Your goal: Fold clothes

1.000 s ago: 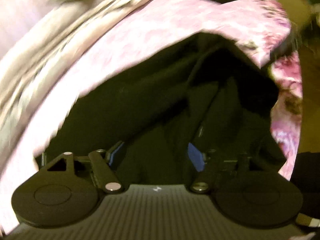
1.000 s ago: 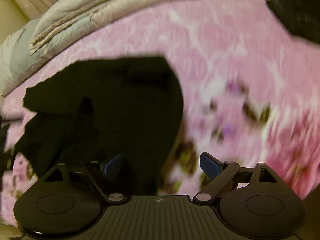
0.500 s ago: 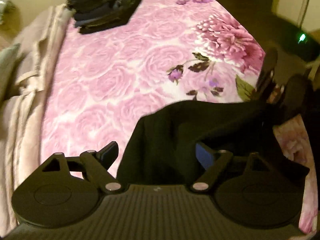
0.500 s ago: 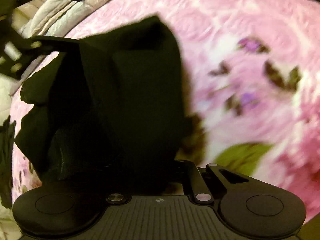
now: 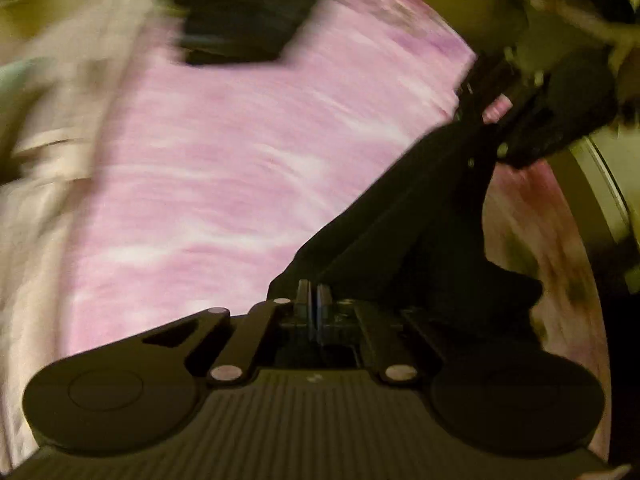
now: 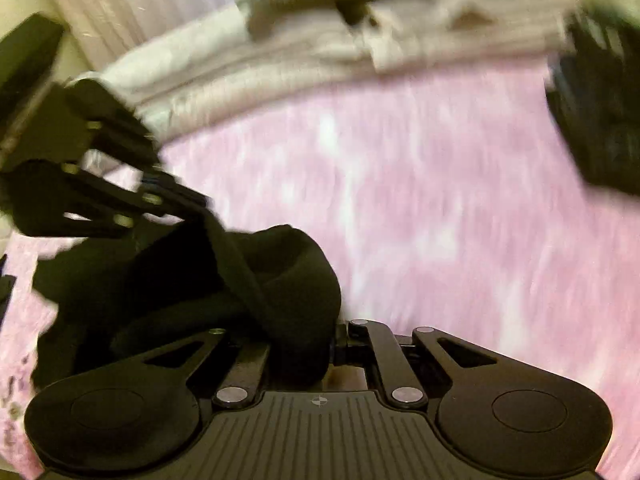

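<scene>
A black garment [image 5: 400, 220] hangs stretched between both grippers above the pink floral bedspread [image 5: 240, 160]. My left gripper [image 5: 313, 300] is shut, its fingers pressed together on the garment's near edge. In the left wrist view my right gripper [image 5: 476, 120] holds the garment's far end at the upper right. In the right wrist view the black garment [image 6: 200, 288] bunches over my right gripper [image 6: 316, 336], which is shut on it, with its fingertips hidden under the cloth. There the left gripper [image 6: 180, 200] pinches the cloth at the left. Both views are blurred by motion.
A stack of folded dark clothes [image 5: 244, 12] lies at the far end of the bed, seen also at the right [image 6: 596, 120]. Beige bedding [image 5: 52, 120] is heaped along the bed's side [image 6: 280, 80]. The bed's edge and floor [image 5: 600, 200] are at the right.
My left jaws, open half a second ago, have shut on the garment's edge. The right gripper stayed shut on the cloth and drew away, so the garment now stretches between the two grippers.
</scene>
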Available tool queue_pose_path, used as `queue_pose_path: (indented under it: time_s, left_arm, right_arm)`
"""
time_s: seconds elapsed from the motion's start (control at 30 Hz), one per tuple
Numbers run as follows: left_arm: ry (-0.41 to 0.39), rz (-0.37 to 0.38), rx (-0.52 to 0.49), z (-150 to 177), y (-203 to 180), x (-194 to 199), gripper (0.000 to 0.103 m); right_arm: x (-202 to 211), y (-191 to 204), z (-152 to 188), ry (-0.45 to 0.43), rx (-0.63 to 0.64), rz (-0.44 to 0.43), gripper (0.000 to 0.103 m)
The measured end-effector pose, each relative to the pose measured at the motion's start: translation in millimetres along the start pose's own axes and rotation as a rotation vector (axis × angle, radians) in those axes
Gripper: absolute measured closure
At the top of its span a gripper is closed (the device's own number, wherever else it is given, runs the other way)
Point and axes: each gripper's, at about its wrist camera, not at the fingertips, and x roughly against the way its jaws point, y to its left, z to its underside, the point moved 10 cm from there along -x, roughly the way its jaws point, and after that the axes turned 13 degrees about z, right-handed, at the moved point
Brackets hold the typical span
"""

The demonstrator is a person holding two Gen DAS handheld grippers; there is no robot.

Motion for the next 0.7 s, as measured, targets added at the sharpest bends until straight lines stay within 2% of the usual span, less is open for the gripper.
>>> queue_pose_path:
  time_s: [0.07, 0.17, 0.23, 0.27, 0.3, 0.33, 0.37, 0.43, 0.5, 0.53, 0.6, 0.7]
  left_arm:
    - [-0.054, -0.134, 0.08, -1, 34, 38, 0.103]
    - [-0.088, -0.349, 0.19, 16, 88, 90, 0.103]
    - [-0.099, -0.454, 0.272, 38, 119, 119, 0.103]
    - [-0.098, -0.488, 0.302, 52, 128, 128, 0.103]
    - [-0.09, -0.516, 0.327, 68, 136, 135, 0.103]
    - [-0.084, -0.53, 0.354, 83, 140, 139, 0.103]
    - [-0.081, -0.517, 0.385, 96, 138, 137, 0.103]
    - [-0.079, -0.454, 0.435, 120, 123, 123, 0.103]
    - [-0.037, -0.364, 0.457, 144, 99, 93, 0.095]
    - [-0.012, -0.32, 0.464, 156, 87, 77, 0.08]
    - [0.034, -0.217, 0.476, 176, 61, 44, 0.063]
    - [0.121, -0.077, 0.458, 206, 22, 0, 0.057]
  right_arm:
    - [-7, -3, -49, -0.073, 0.043, -0.002, 0.097]
    - [-23, 21, -110, -0.144, 0.081, -0.046, 0.097]
    - [-30, 39, -113, -0.154, 0.087, -0.048, 0.096]
    - [-33, 48, -114, -0.159, 0.09, -0.049, 0.084]
    - [-37, 57, -115, -0.164, 0.093, -0.049, 0.062]
    - [-40, 66, -116, -0.169, 0.095, -0.05, 0.046]
    - [-39, 67, -106, -0.18, 0.061, -0.04, 0.02]
    - [-43, 63, -70, -0.161, 0.0, -0.015, 0.017]
    - [-50, 55, -26, -0.062, -0.123, -0.002, 0.017]
    - [-53, 52, 1, -0.001, -0.209, -0.005, 0.017]
    - [-61, 60, 52, 0.111, -0.341, -0.027, 0.017]
    - [-70, 87, 117, 0.239, -0.479, -0.075, 0.018]
